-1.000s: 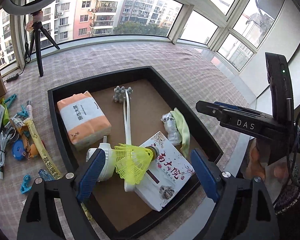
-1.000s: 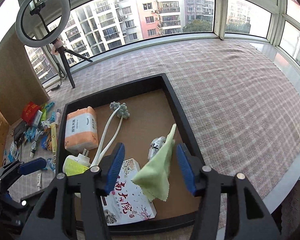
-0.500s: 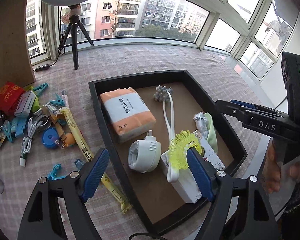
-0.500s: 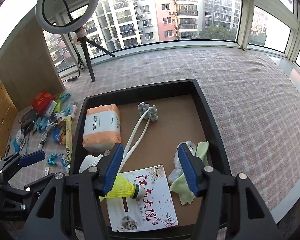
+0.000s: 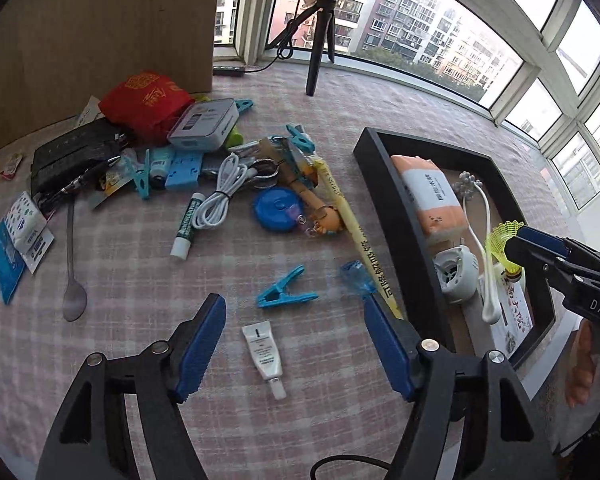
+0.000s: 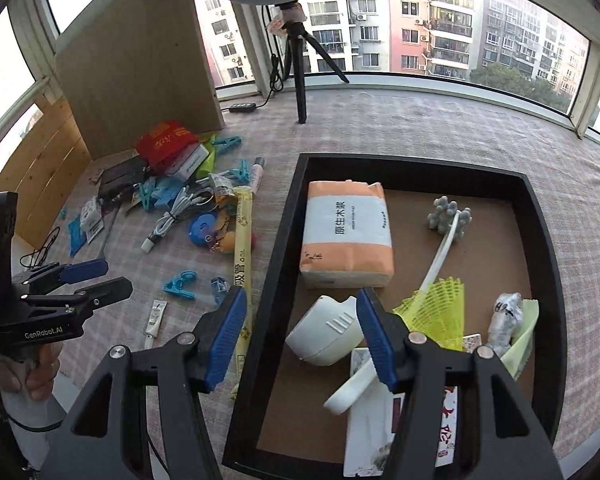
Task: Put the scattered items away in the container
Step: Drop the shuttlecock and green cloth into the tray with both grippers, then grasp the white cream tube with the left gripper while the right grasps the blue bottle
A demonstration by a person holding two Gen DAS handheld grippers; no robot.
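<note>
Both released and empty, the left tool (image 5: 296, 346) hangs over the small white tube (image 5: 265, 353), its jaws having just narrowed, likely to collect it for the tray (image 6: 274, 240), while the right tool (image 6: 302, 342) straddles the tray's rim.

A ring light on a black tripod (image 6: 300, 80) stands by the window; a plywood panel (image 6: 140, 72) leans upright beside it on checked cloth (image 5: 260, 420).
</note>
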